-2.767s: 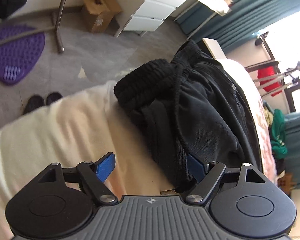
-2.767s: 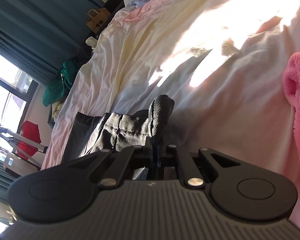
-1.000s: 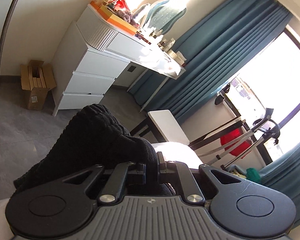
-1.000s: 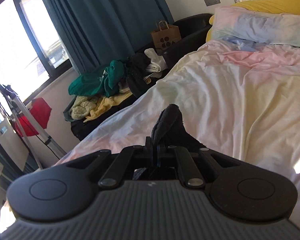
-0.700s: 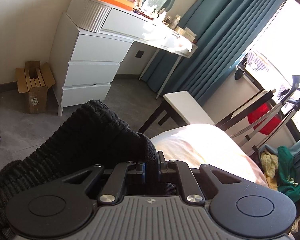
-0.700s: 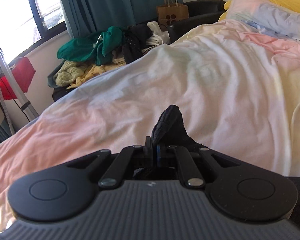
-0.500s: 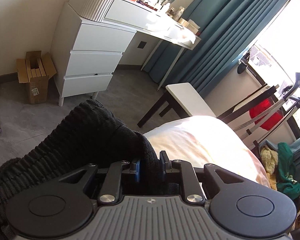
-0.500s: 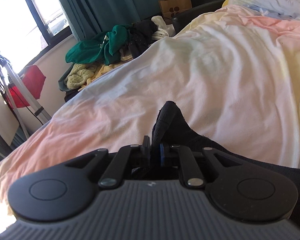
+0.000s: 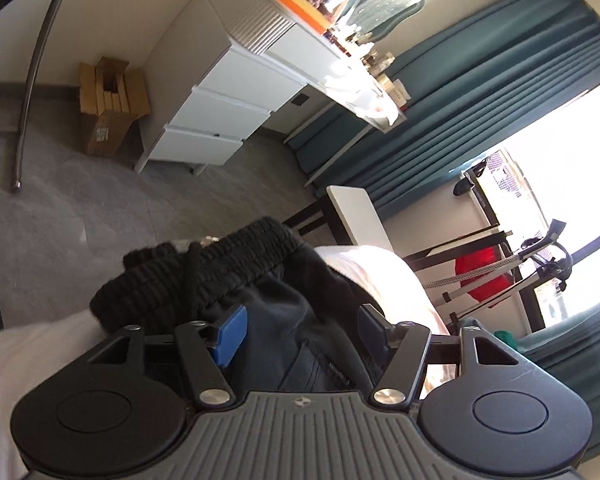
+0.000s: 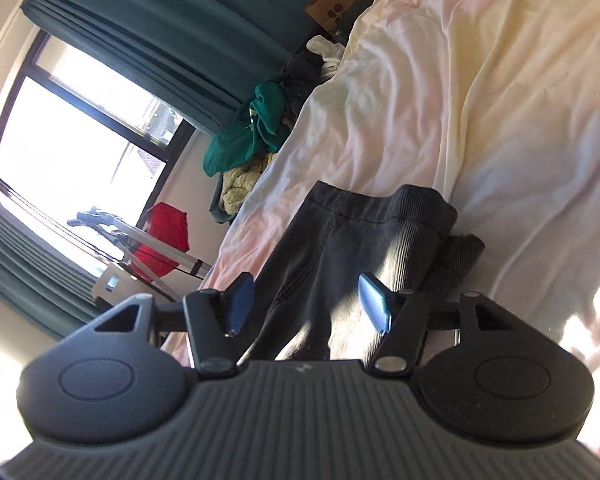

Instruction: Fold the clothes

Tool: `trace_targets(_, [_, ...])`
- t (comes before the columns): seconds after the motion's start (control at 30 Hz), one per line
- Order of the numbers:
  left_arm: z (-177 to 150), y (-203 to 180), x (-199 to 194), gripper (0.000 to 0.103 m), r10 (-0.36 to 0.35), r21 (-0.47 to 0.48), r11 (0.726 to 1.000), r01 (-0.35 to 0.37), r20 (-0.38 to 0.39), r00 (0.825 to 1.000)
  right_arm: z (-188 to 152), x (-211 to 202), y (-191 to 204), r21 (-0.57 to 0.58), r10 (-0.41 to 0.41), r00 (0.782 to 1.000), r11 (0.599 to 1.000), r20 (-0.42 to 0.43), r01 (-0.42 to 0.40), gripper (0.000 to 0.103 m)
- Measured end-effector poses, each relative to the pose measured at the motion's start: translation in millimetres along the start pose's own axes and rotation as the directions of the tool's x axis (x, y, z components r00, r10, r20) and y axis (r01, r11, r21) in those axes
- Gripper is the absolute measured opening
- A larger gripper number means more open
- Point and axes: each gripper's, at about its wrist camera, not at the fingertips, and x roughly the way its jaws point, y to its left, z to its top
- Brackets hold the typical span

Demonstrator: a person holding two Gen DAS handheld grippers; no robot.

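The black trousers (image 9: 284, 308) lie on the bed (image 10: 480, 92), close to its foot edge. The ribbed elastic waistband (image 9: 204, 276) sits at the edge of the bed nearest the grey floor (image 9: 80, 208). The ribbed cuffs (image 10: 428, 208) point toward the middle of the bed, with one cuff stacked partly over the other. The long axis of the garment runs across the bed, from the floor-side edge toward the window-side edge.

The left gripper (image 9: 300, 330) is above the waistband end. Its jaws are spread wide and hold no fabric. The right gripper (image 10: 306, 302) is above the cuff end. Its jaws are likewise spread and grip nothing.

A white drawer unit (image 9: 228, 108) stands on the floor beyond the waistband.
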Motion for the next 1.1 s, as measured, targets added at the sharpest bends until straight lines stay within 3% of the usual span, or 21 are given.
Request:
trace_targets(0.13, [-39,49,-16,0.074,-0.039,-0.136,0.99,0.034,-0.04,0.998,-16,-4,-7,0.041,0.028,0.989,0.999,-0.143,-0.023,0.062])
trace_targets(0.27, [-83,88,-7,0.072,-0.107,-0.316,0.946,0.075,-0.087,0.99,-34,7,-13,0.056,-0.005,0.975,0.998,-0.224,0.018,0.062])
trace_targets(0.37, [-84,76,5,0.076,-0.156,-0.246,0.961,0.124,-0.114,0.981,-44,19,-23,0.092,-0.027,0.97,0.994,-0.244,0.051,0.059])
trace_targets(0.57, [-85,79,40,0.079,-0.198,-0.186,0.967,0.176,-0.109,0.974,-41,39,-33,0.141,0.0,0.989,0.99,-0.148,0.021,0.059])
trace_targets(0.77, [-74,79,61,0.077,-0.205,-0.198,0.959,0.203,0.012,0.979,-38,60,-27,0.062,-0.062,0.998,0.996,-0.03,0.063,0.057])
trace_targets(0.83, [-74,80,66,0.07,-0.181,-0.214,0.959,0.187,0.046,0.982,-35,64,-25,0.046,-0.09,0.996,0.995,-0.001,0.09,0.05])
trace_targets(0.9, [-74,80,70,0.058,-0.159,-0.222,0.96,0.172,0.078,0.984,-33,68,-23,0.031,-0.117,0.993,0.993,0.028,0.117,0.028])
trace_targets(0.97, [-78,80,69,0.053,-0.155,-0.196,0.965,0.172,0.101,0.983,-31,72,-21,0.017,-0.144,0.988,0.989,0.058,0.144,0.018])
trace_targets(1.1, [-78,83,64,0.032,-0.17,-0.191,0.963,0.189,0.108,0.979,-28,71,-14,-0.013,-0.175,0.978,0.984,0.11,0.177,0.009])
